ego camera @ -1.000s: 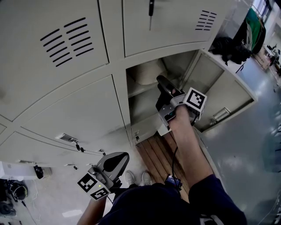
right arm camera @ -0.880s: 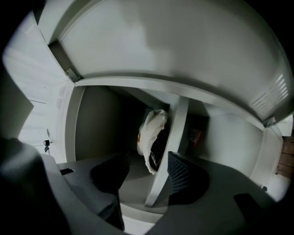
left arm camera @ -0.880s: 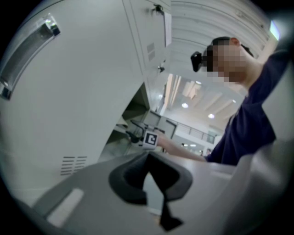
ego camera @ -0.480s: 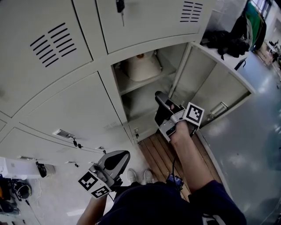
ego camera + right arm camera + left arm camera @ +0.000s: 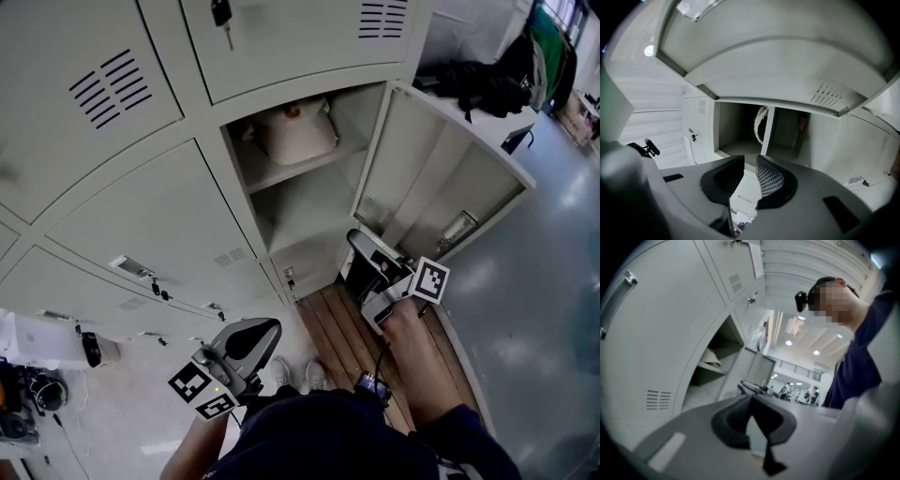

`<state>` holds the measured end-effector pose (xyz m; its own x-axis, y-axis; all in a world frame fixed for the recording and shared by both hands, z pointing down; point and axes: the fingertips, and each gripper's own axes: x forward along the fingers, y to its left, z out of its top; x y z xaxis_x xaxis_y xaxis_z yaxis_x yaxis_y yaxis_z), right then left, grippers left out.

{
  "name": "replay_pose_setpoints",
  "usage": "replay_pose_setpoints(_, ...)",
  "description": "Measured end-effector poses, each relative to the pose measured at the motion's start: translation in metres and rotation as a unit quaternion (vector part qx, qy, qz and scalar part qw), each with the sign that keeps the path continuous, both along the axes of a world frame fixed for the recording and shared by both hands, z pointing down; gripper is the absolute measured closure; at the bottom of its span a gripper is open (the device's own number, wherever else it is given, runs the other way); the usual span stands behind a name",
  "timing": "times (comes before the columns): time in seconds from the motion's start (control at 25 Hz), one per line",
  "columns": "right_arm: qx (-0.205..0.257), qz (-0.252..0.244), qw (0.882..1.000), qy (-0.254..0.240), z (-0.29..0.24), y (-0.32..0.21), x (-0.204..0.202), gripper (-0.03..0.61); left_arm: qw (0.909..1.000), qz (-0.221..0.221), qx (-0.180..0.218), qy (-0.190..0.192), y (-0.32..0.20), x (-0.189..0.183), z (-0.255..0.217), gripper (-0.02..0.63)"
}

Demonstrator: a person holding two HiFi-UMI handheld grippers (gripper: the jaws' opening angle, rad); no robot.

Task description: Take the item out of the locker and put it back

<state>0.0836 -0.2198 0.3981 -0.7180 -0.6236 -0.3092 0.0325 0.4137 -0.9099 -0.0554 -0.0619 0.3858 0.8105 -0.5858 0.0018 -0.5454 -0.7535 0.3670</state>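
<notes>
Looking down at a bank of grey lockers, you face one open locker (image 5: 302,214) with its door (image 5: 457,173) swung out to your right. The task's item (image 5: 296,131), a white rounded bundle with a small orange mark on top, sits on the upper shelf (image 5: 286,172), filling most of that space. It is well apart from both grippers.

Your right gripper (image 5: 364,246) hangs low, by the bottom edge of the opening and just beside the door's inner face. Its jaws are closing with nothing between them. Your left gripper (image 5: 255,336) hangs by your side above the floor, jaw tips together and empty.

The item looks untouched where it lies, so the reach appears to lie ahead. Spread the right jaws wide before you raise them, since the bundle looks broad and soft. Come in level over the shelf's front edge, and close on the near side of the bundle, not its top.

The opening's top edge sits close above the item, so lift only a little. The frame post on the left and the door on the right bound your path. The space under the shelf looks bare, and the wooden slats (image 5: 339,330) below give room to step back.
</notes>
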Motion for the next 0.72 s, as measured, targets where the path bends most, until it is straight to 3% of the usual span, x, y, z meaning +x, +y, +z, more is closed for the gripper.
replay_pose_setpoints(0.44,0.091,-0.052,0.994,0.037,-0.012,0.077,0.017,0.503,0.9996,-0.02,0.017,-0.009,0.02,0.015,-0.009,0.611)
replay_pose_setpoints(0.72,0.119,-0.067,0.989,0.063,-0.015,0.113,0.012,0.512,0.9994,-0.018,0.025,-0.018,0.032,0.025,-0.014,0.611)
